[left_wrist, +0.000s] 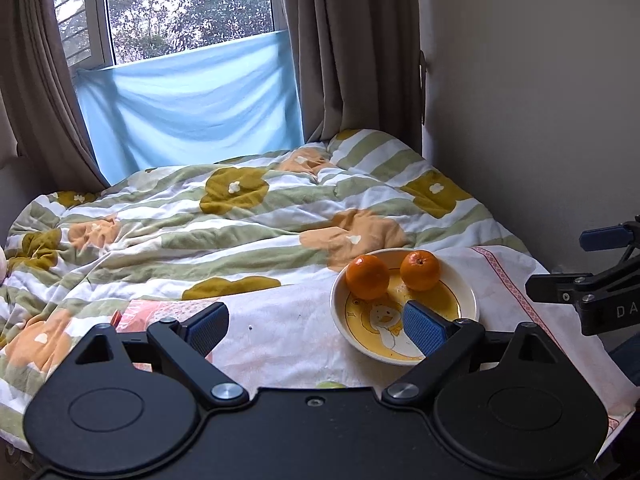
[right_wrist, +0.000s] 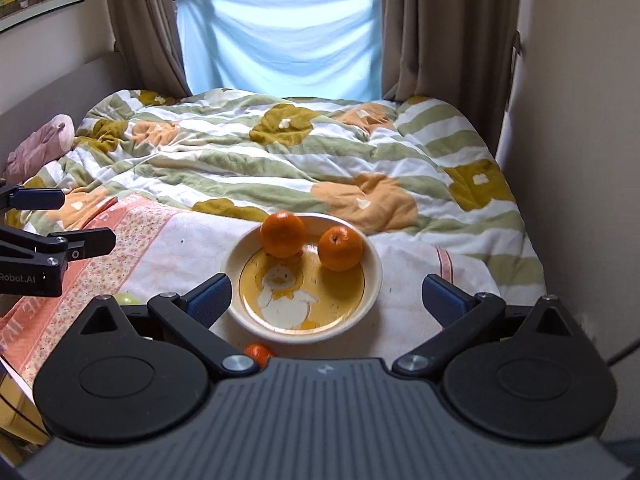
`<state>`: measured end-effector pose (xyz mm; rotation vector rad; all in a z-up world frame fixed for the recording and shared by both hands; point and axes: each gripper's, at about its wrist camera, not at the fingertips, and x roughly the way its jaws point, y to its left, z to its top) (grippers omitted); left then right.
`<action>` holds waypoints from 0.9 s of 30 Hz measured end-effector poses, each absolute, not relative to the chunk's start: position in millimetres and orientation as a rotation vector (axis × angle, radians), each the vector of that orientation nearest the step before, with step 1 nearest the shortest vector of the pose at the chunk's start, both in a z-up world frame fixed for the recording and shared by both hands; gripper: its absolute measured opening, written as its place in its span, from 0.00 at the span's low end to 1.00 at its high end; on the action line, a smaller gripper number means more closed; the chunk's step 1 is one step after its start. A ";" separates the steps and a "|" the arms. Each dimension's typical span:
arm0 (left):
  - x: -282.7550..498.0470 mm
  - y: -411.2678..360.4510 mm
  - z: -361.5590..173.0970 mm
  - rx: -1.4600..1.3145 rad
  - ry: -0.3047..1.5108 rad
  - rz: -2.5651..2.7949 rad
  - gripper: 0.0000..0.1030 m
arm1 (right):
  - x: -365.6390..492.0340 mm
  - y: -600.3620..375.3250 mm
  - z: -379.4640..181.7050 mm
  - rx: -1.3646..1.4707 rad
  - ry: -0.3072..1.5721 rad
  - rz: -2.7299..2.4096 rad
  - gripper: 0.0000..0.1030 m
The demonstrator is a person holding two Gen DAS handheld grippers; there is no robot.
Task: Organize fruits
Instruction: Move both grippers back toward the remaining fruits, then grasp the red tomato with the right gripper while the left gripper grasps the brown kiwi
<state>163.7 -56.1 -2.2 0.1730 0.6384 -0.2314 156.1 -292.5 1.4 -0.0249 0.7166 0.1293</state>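
Observation:
A cream plate (right_wrist: 372, 280) with a yellow duck picture lies on a white and pink cloth (right_wrist: 192, 240) on the bed. Two oranges sit at its far side: one on the left (right_wrist: 282, 234) and one on the right (right_wrist: 340, 249). In the left wrist view the plate (left_wrist: 340, 320) and both oranges (left_wrist: 367, 277) (left_wrist: 419, 270) lie to the right. My right gripper (right_wrist: 326, 298) is open and empty, just short of the plate. My left gripper (left_wrist: 316, 326) is open and empty, left of the plate. A third orange (right_wrist: 258, 353) and a green fruit (right_wrist: 127, 299) peek out near the gripper bodies.
A striped floral quilt (right_wrist: 304, 148) covers the bed up to the window with a blue cloth (right_wrist: 280, 36) and brown curtains. A wall runs close along the right side. A pink plush (right_wrist: 40, 146) lies at the far left. A bit of green fruit (left_wrist: 330, 385) shows under my left gripper.

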 end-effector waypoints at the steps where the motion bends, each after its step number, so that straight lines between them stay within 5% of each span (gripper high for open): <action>1: 160.0 -54.5 -2.9 0.172 0.642 -0.240 0.93 | 149.1 -290.3 0.9 -0.019 0.725 0.113 1.00; 27: 118.0 -65.9 -121.1 0.143 0.867 -0.308 0.93 | 58.1 -251.5 -110.3 0.091 0.898 -0.091 1.00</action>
